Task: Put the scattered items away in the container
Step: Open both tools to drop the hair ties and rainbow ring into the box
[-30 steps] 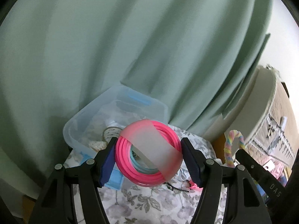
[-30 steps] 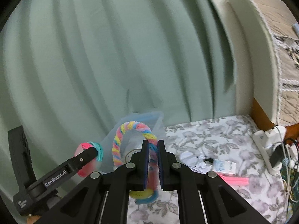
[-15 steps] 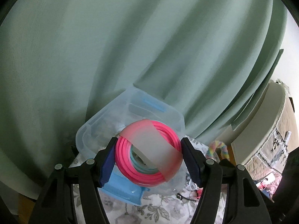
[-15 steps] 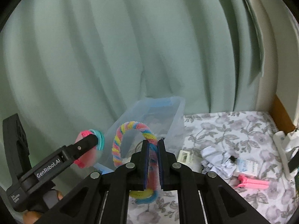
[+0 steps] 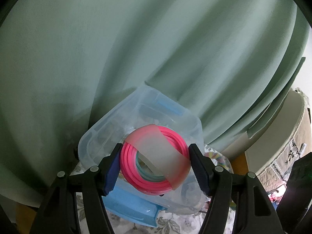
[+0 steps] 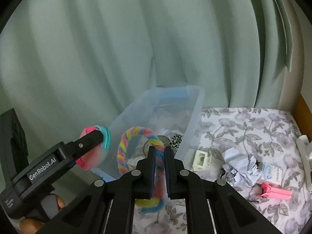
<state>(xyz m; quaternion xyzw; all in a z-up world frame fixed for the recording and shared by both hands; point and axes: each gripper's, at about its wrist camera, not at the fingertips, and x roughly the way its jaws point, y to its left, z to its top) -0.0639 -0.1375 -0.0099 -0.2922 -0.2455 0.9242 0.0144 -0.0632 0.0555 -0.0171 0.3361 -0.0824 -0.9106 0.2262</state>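
Observation:
My left gripper [image 5: 154,156] is shut on a pink coil of cord [image 5: 136,173] with a translucent band and a teal coil inside it, held just above the near end of the clear plastic bin [image 5: 93,136]. In the right wrist view the same coil [image 6: 91,150] hangs at the bin's left rim. My right gripper [image 6: 159,152] is shut on a rainbow twisted loop [image 6: 134,134], held over the bin [image 6: 193,120]. The bin holds a tape roll [image 6: 160,139] and a leopard-print item [image 6: 176,141].
On the floral cloth [image 6: 243,120] right of the bin lie a white clip [image 6: 201,159], crumpled paper [image 6: 241,167], a small white and blue packet [image 6: 272,172] and a pink item [image 6: 276,192]. A green curtain [image 6: 117,48] hangs close behind. A blue lid [image 5: 132,210] lies under the bin's near end.
Both grippers have moved closer to the bin, which now looks larger. The rainbow loop has come over the bin's opening. Both grips are unchanged.

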